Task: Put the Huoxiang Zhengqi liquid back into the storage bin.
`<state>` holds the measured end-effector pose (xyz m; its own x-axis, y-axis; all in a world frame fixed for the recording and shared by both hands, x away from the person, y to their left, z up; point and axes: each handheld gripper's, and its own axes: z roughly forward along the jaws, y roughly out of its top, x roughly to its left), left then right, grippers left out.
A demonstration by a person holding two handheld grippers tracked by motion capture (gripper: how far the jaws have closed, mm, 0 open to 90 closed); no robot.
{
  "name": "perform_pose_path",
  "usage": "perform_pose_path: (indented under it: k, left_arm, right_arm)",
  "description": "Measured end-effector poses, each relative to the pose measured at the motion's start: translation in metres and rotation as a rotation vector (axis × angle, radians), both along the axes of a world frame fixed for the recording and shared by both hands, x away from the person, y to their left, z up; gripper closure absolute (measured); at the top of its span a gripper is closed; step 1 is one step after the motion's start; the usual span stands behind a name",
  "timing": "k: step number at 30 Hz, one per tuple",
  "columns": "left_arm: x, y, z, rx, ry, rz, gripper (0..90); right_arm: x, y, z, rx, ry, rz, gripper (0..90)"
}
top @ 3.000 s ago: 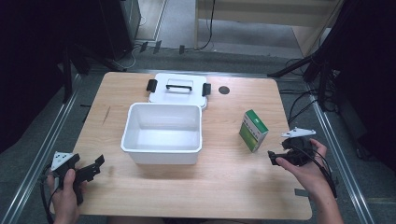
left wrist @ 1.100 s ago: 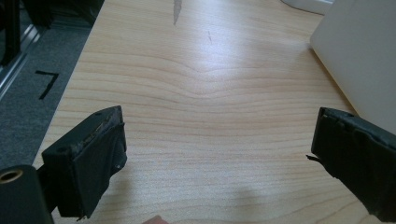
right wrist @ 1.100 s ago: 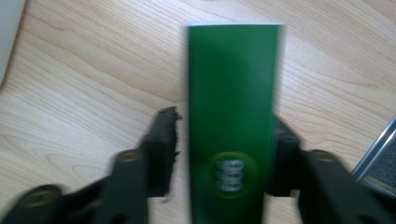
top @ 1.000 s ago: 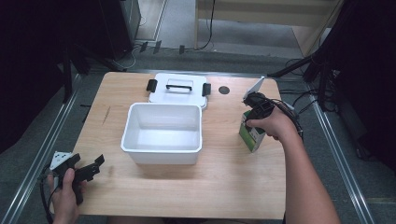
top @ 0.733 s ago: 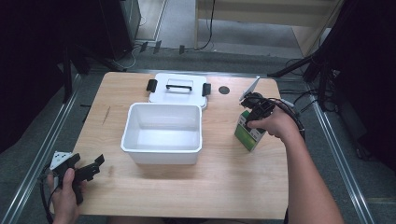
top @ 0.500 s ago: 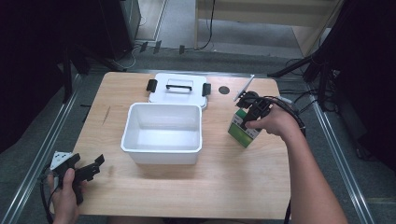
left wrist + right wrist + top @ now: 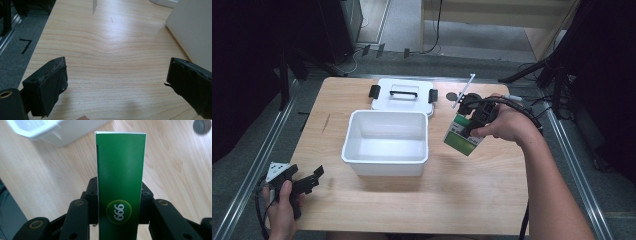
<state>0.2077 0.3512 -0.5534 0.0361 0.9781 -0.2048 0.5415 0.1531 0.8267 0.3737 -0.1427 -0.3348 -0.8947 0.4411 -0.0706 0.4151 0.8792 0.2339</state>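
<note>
My right claw (image 7: pixel 470 125) clamps green box (image 7: pixel 463 137), lifted off desk (image 7: pixel 412 200) right of white bin (image 7: pixel 386 142). Drop-in remains. Left claw (image 7: pixel 307 182) wide open, empty.

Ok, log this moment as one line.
right gripper: shut on box, lifted off table | left gripper: open, idle | bin: open, lid behind

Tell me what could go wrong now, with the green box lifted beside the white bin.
1. The right gripper pinches the green box only across its narrow sides, and the box hangs tilted over the table, so it could swivel or slip out.
2. The box's low corner sits near the white bin's rim; carried across too low, it may clip the wall and push the bin toward the lid.
</note>
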Motion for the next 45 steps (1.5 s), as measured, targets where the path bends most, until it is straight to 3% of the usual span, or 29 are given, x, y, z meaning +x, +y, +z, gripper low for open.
perform_pose_path:
  k: [10, 23, 30, 45]
  left_arm:
    - [0.000, 0.000, 0.000, -0.001, -0.001, 0.000, 4.0]
    - [0.000, 0.000, 0.000, 0.003, 0.002, -0.002, 4.0]
    - [0.000, 0.000, 0.000, 0.003, 0.002, -0.002, 4.0]
    - [0.000, 0.000, 0.000, 0.001, 0.005, -0.006, 4.0]
  right_arm:
    - [-0.009, 0.016, 0.031, 0.006, -0.036, 0.119, 64.5]
    - [-0.011, 0.036, 0.060, 0.014, -0.067, 0.172, 64.5]
    - [-0.011, 0.050, 0.066, 0.030, -0.074, 0.208, 64.5]
    - [-0.012, 0.099, 0.072, 0.044, -0.086, 0.308, 64.5]
